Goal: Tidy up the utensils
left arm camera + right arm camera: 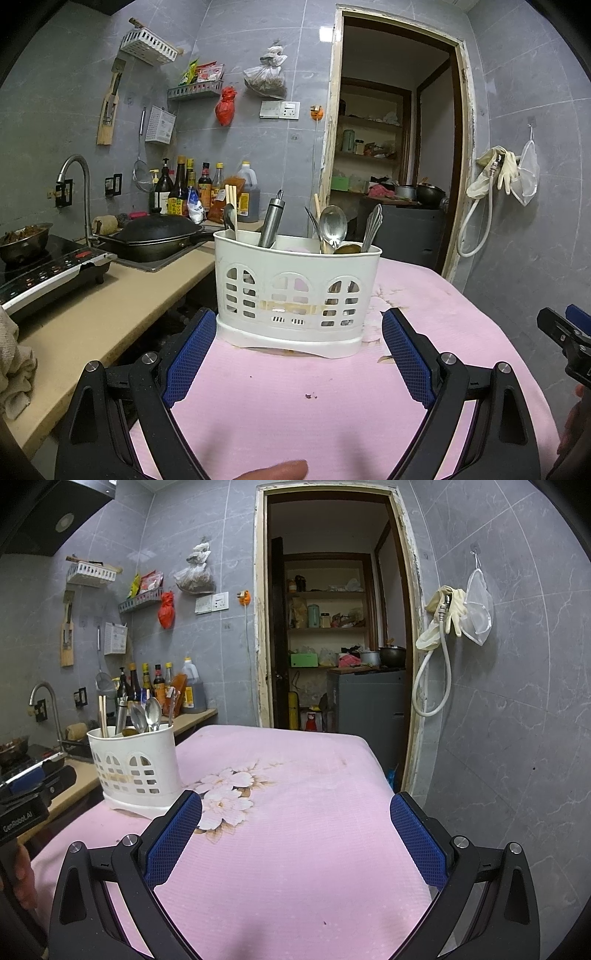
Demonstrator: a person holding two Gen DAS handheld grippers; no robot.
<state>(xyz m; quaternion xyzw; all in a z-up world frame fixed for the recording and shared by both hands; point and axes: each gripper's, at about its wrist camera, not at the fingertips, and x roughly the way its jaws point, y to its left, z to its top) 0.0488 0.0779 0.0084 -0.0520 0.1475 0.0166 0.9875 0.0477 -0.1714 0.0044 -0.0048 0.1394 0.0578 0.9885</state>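
- Grey tiled walls close in a small kitchen, with a pink flowered cloth (pixel 295 794) spread over the table.
- A white utensil caddy (pixel 295 291) stands on the cloth's left edge, beside the counter (pixel 122 295), holding spoons (pixel 332 225), chopsticks (pixel 231 201) and a steel tool.
- The left gripper (pixel 299 332) faces the caddy, jaws spread wide and empty, tips near its base.
- The right gripper (pixel 295 812) hovers over bare cloth, equally wide, gripping nothing.
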